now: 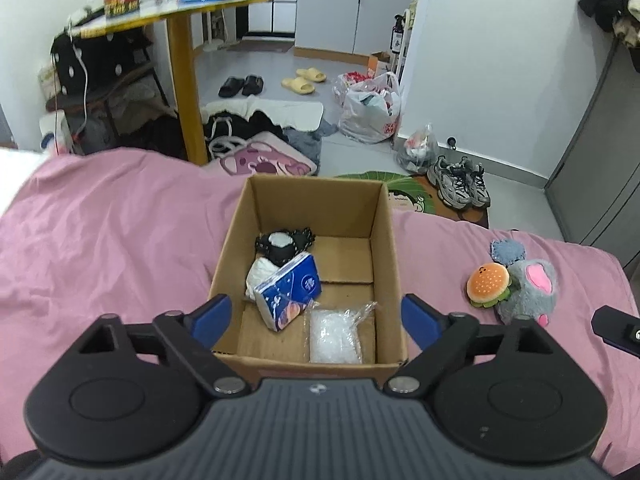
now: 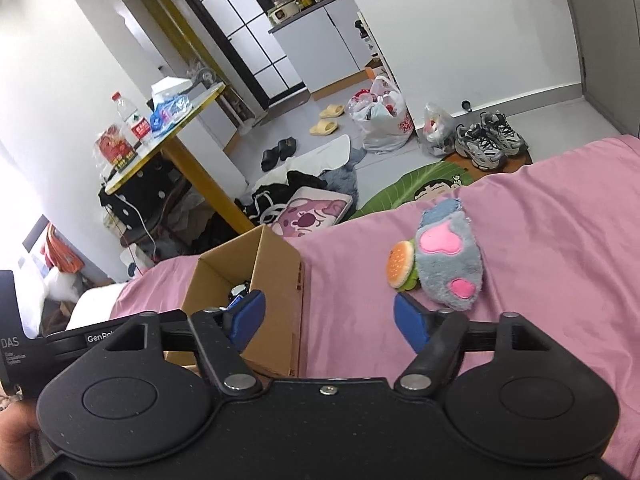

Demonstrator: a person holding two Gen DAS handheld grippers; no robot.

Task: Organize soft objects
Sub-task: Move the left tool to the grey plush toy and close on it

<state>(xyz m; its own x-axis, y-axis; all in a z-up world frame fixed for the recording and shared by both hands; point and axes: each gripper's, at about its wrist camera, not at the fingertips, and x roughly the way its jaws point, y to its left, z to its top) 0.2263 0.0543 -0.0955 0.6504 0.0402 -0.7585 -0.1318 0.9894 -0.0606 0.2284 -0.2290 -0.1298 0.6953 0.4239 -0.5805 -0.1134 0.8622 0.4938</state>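
Two grippers are in your hands over a bed with a pink sheet, and both are empty. On the left side of the left wrist view the sheet lies bare and wrinkled. At centre stands an open cardboard box on the sheet. Your left gripper hangs above its near end with the blue pads spread wide, one over each side wall, nothing between them but the box interior below.

Inside the box, toward the left wall, you have a black and white soft item at the back, a white bundle against it, and a blue tissue pack leaning tilted on that bundle. A clear plastic packet lies flat on the floor of the box at the near right.

Right of the box, apart from it, a burger plush rests on the sheet touching a grey and pink plush; both are outside the box.

Your right gripper points at the strip of sheet between the box's right wall and those two toys. Its fingers stand apart, touching nothing. The left pad overlaps the box rim in view; whether it contacts the cardboard cannot be told.
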